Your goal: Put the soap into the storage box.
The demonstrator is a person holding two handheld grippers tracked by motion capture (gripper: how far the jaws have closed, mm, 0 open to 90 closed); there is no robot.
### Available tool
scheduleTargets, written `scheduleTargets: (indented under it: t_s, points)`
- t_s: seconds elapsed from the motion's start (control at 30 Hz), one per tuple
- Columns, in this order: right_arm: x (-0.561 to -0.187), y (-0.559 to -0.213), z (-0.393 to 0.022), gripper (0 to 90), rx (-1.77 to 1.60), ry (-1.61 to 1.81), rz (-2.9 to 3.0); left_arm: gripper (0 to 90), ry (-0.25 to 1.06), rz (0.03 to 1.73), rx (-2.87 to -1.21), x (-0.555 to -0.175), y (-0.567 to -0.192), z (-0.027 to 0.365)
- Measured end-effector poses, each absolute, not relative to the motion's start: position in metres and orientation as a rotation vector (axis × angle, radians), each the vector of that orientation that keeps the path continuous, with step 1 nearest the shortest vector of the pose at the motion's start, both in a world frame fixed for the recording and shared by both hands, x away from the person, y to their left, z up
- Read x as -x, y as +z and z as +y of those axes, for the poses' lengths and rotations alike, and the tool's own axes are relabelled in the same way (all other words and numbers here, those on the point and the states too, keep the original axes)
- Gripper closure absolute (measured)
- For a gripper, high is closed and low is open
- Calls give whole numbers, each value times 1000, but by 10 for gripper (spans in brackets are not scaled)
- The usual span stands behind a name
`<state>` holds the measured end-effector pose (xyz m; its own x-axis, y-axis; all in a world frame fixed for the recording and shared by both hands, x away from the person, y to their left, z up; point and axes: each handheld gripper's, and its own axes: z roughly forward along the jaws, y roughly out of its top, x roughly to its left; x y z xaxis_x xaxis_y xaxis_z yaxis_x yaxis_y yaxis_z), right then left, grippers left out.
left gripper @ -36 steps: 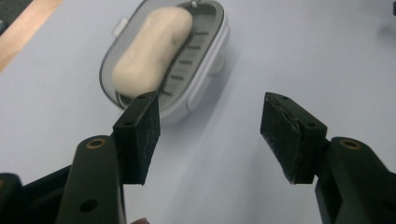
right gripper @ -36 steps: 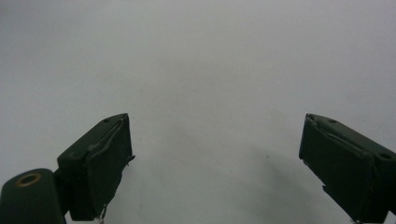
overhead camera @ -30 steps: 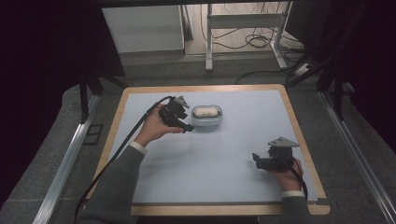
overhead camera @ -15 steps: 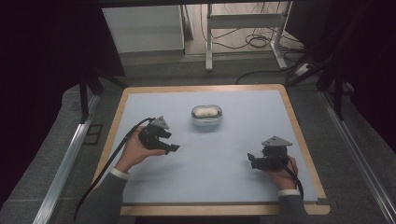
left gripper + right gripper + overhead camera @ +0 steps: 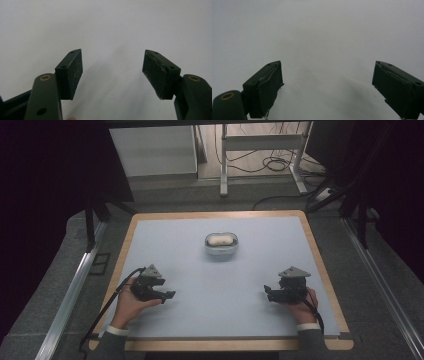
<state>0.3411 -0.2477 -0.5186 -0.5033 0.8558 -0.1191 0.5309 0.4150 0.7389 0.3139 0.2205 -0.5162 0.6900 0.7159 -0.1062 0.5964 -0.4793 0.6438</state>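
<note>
pale blue worktop (image 5: 200,320) under me, bare but for a small clear container (image 5: 221,245) with something white inside, far centre. my left tongs (image 5: 159,292) and right tongs (image 5: 272,295) sit wide, empty, well apart from it. looks light, slick; i'd pinch its sides.

I can't make out what the white lump in the small bowl (image 5: 221,246) is (too small from up here). My sleeves are cut off at the bottom edge of the high view.
</note>
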Motion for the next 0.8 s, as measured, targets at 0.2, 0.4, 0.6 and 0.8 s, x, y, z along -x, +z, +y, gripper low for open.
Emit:
scheduleTargets:
  t_s: [0.2, 0.4, 0.6, 0.8]
  points:
    - [-341, -519, -248, 91, -1177, 885, 2189, 335, 221, 1037, -2185, -305, -530, 232]
    - [-341, -519, -247, 90, -1175, 882, 2191, 338, 232, 1040, -2182, -305, -531, 235]
    - [-340, -519, -248, 90, -1174, 876, 2188, 332, 229, 1030, -2147, -309, -526, 241]
    - [-339, -517, -252, 91, -1189, 888, 2164, 310, 245, 1023, -2137, -312, -522, 242]
